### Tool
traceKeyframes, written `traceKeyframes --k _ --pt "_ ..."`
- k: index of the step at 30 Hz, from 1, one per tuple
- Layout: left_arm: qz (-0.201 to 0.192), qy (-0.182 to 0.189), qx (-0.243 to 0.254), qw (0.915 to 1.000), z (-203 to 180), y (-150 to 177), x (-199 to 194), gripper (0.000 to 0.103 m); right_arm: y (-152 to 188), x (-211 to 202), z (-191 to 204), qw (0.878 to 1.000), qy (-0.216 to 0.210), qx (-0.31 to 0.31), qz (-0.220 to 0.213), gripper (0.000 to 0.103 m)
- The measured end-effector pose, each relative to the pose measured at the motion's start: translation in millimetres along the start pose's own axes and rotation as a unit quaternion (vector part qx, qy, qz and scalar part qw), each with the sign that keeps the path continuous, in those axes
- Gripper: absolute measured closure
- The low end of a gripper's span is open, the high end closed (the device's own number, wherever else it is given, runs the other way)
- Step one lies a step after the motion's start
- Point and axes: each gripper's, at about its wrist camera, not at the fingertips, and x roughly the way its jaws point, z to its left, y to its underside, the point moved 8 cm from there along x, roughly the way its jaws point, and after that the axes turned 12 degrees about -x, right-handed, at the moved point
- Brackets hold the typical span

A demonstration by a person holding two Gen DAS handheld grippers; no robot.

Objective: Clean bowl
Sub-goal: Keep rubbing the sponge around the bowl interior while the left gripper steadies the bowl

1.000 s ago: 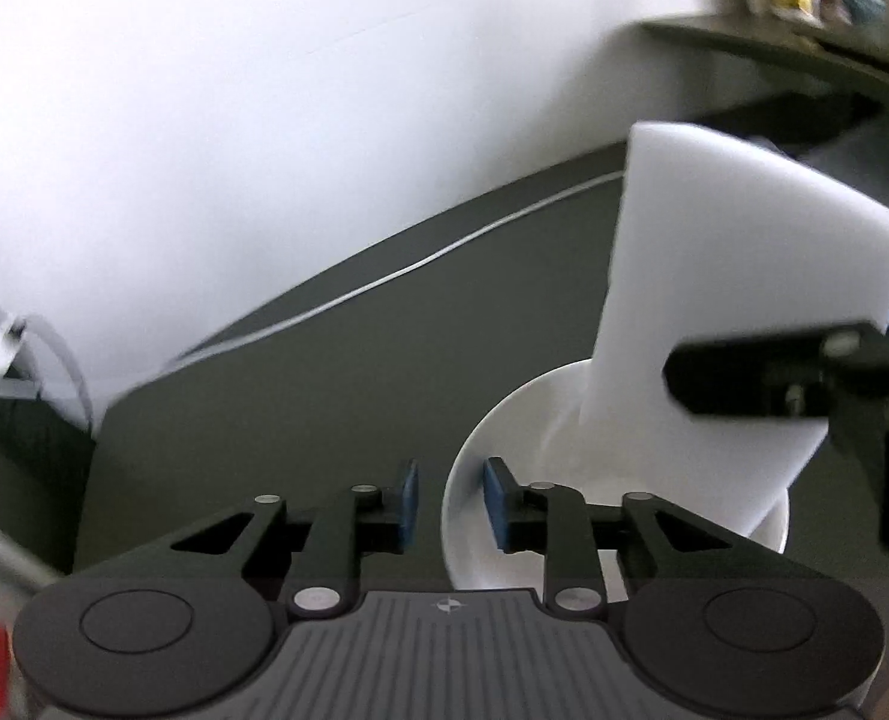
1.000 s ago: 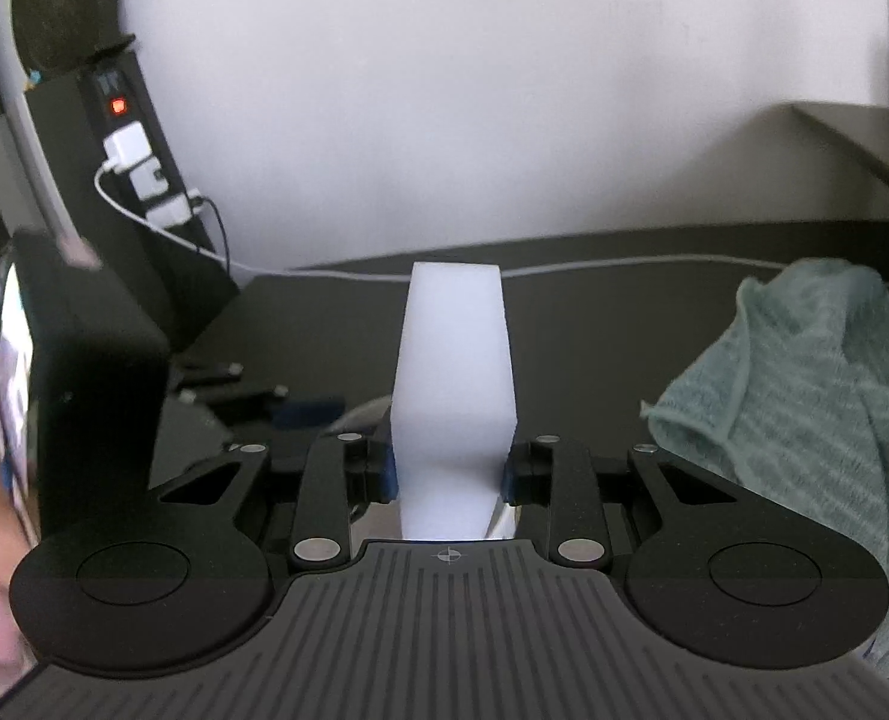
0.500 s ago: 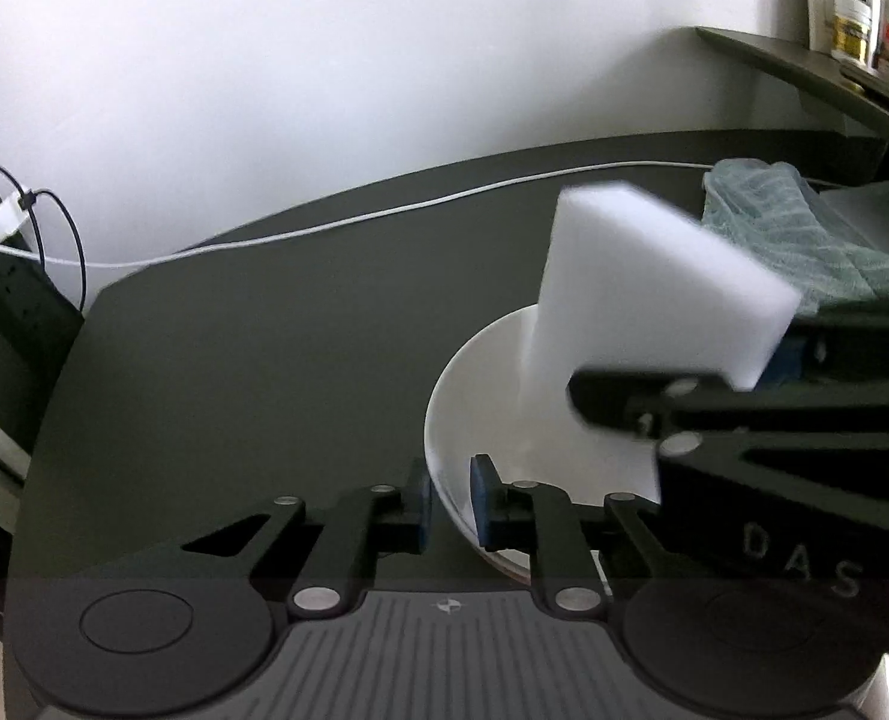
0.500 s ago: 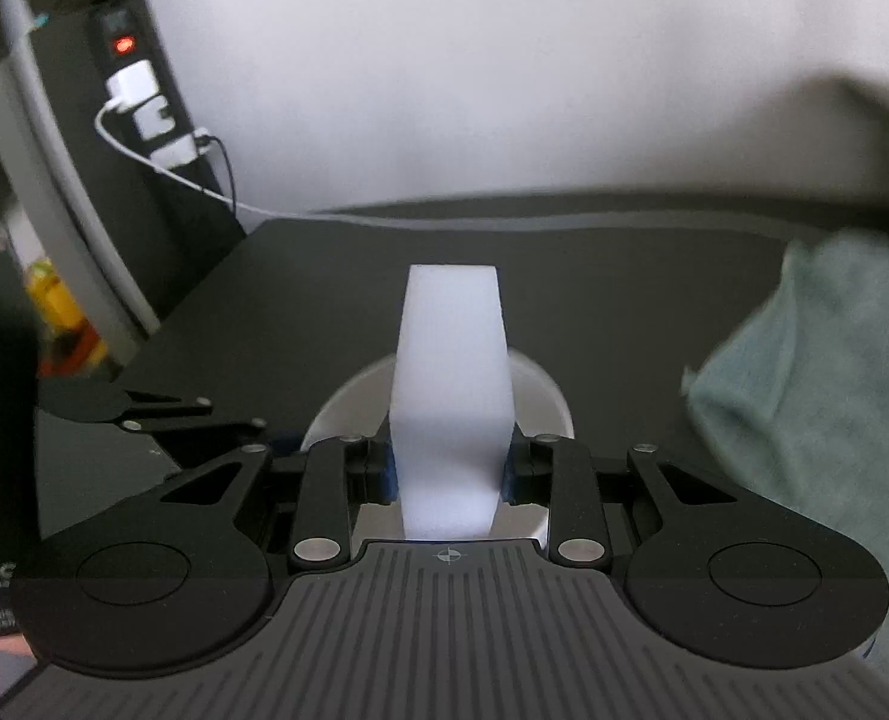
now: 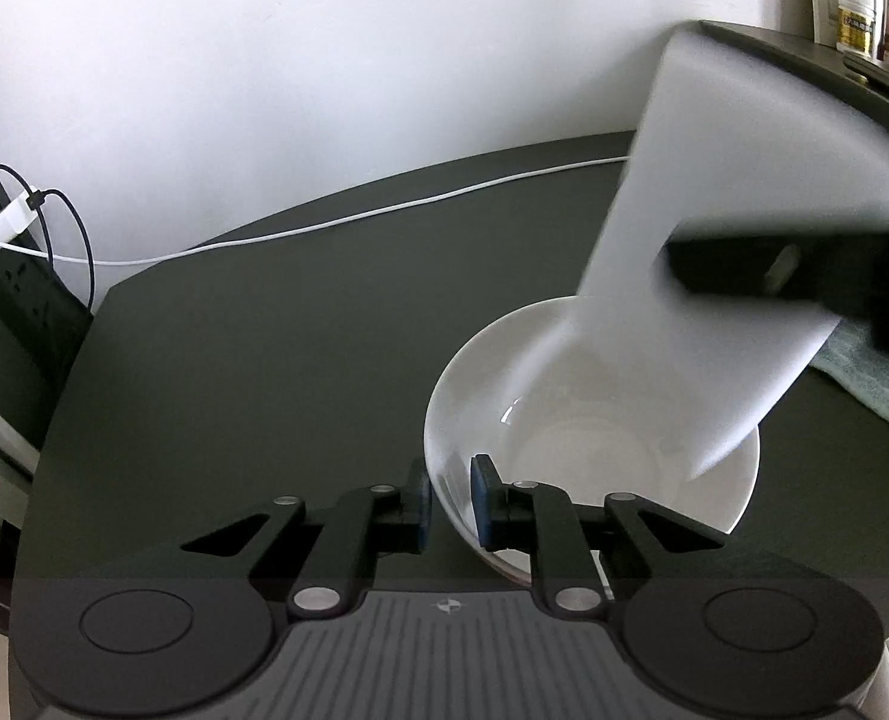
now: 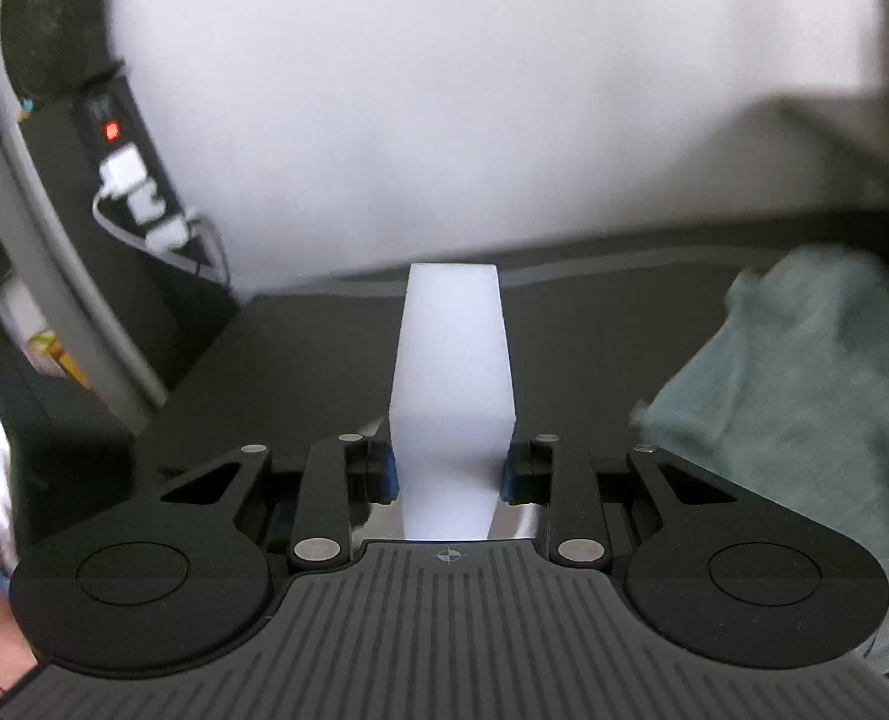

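On a dark table, the left gripper (image 5: 449, 501) pinches the near rim of a white bowl (image 5: 588, 450), likely hard, slick and breakable, best held at the rim, while the right gripper (image 6: 449, 471) squeezes a soft, light white sponge block (image 5: 726, 228) tilted into it.

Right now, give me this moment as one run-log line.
left claw: shut on bowl rim | right claw: shut on sponge | sponge end inside bowl | table

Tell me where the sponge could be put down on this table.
Free: the dark table left of the bowl, up to the white cable. Crowded: right of the bowl, where the green towel lies.
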Motion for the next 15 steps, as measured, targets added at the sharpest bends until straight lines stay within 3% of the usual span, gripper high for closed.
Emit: traceKeyframes --k 2,6,11,15 --pt "0.003 -0.001 0.001 1.0000 0 0 2 0.085 14 23 2 0.999 -0.011 0.004 0.035 0.072" --pt "0.006 -0.005 0.004 1.0000 -1 0 5 0.085 14 27 -1 0.999 -0.001 0.002 0.038 0.072" --pt "0.007 -0.006 0.006 0.9999 -2 -4 7 0.085 -2 -11 -10 0.999 0.035 -0.017 -0.012 0.072" --pt "-0.009 -0.009 0.024 0.9996 -2 -11 7 0.077 -9 -26 -7 0.999 0.022 -0.026 -0.026 0.072"
